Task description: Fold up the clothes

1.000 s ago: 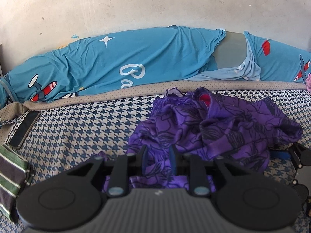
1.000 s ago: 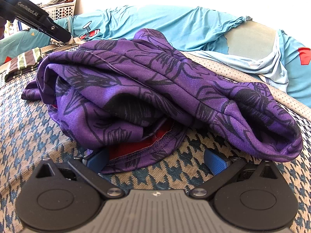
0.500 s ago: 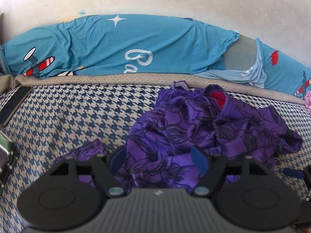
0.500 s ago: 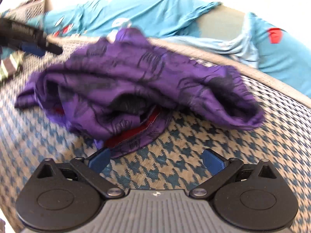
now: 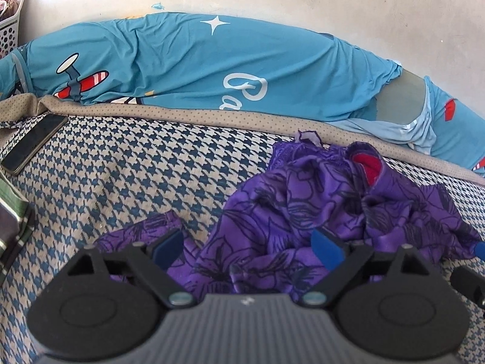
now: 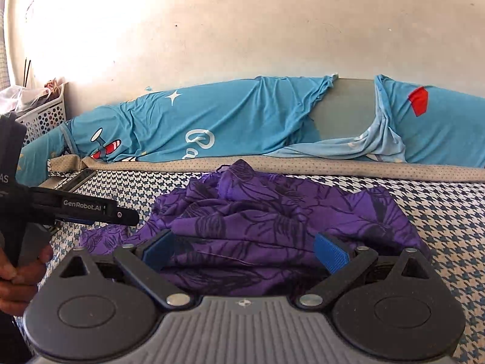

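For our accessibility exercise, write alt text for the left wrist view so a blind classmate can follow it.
A crumpled purple garment with black floral lines lies on a blue-and-cream houndstooth bed cover, with the open left claw poised over its near edge. Behind it, a long blue pillow lies against the wall; a phone rests at far left.

this is a bedroom in a home. a bed covered with a blue-and-cream houndstooth woven sheet (image 5: 127, 176) spreads out ahead of the jaws, and beyond them long bolsters in teal cartoon-print covers with aeroplanes and a star (image 5: 188, 69) lie along a scuffed, cream-painted plaster wall (image 6: 242, 30). far to the left of the jaws a white perforated plastic laundry basket (image 6: 45, 118) stands in the corner, and a dark slab-shaped mobile phone (image 5: 33, 142) rests on the sheet by the bed's edge.
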`<state>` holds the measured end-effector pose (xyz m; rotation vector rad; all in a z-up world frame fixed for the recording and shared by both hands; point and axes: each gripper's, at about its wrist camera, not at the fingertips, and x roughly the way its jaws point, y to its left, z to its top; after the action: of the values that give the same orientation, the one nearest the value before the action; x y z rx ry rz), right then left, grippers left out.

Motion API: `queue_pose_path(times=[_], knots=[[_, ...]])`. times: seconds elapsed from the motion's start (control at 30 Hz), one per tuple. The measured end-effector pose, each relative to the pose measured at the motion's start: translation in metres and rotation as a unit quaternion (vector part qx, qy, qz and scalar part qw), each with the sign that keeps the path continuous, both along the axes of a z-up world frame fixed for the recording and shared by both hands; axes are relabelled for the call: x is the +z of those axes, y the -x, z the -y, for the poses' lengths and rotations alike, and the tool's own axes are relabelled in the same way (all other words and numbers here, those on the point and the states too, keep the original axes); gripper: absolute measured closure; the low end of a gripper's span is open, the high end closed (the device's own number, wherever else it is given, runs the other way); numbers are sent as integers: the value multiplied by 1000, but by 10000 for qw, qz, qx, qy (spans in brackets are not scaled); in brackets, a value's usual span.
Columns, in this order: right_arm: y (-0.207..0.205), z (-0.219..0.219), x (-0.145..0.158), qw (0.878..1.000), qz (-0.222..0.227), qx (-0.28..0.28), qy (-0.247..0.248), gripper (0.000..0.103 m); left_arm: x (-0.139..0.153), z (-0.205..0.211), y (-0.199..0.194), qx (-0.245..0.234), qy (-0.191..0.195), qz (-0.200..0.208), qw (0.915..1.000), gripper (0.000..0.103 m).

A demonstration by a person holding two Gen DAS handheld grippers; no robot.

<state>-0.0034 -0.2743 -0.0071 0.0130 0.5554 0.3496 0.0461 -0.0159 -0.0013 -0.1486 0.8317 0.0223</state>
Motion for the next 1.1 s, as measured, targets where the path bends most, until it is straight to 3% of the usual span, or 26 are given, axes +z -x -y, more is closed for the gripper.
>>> queue_pose_path(times=[0.37, 0.43, 0.5, 0.53, 0.6, 0.67, 0.87, 1.0, 1.1], knots=[[-16, -46, -18, 9989, -203, 277, 304, 6, -9, -20, -6, 368, 36, -203, 9991, 4], [-18, -53, -23, 9981, -256, 310, 462, 22, -9, -23, -6, 410, 67, -205, 9989, 4], [-19, -55, -27, 9976, -288, 337, 534, 46, -9, -25, -6, 453, 74, -188, 9988, 3], [-19, -54, -28, 9976, -292, 342, 527, 52, -9, -26, -7, 466, 79, -193, 9987, 3], [-18, -47, -27, 9983, -295, 321, 385, 75, -9, -27, -7, 485, 91, -214, 9986, 2], [-17, -36, -24, 9990, -342, 270, 91, 86, -10, -28, -7, 498, 67, -243, 9984, 2], [-3, 6, -5, 9989, -208, -283, -307, 95, -16, -24, -7, 418, -51, -359, 9985, 0], [9, 47, 8, 9936, -81, -1075, -329, 95, -21, -20, -7, 304, -76, -432, 9986, 0], [16, 80, 11, 9829, -103, -1831, -154, 95, -25, -14, -7, 155, -134, -479, 9986, 0]])
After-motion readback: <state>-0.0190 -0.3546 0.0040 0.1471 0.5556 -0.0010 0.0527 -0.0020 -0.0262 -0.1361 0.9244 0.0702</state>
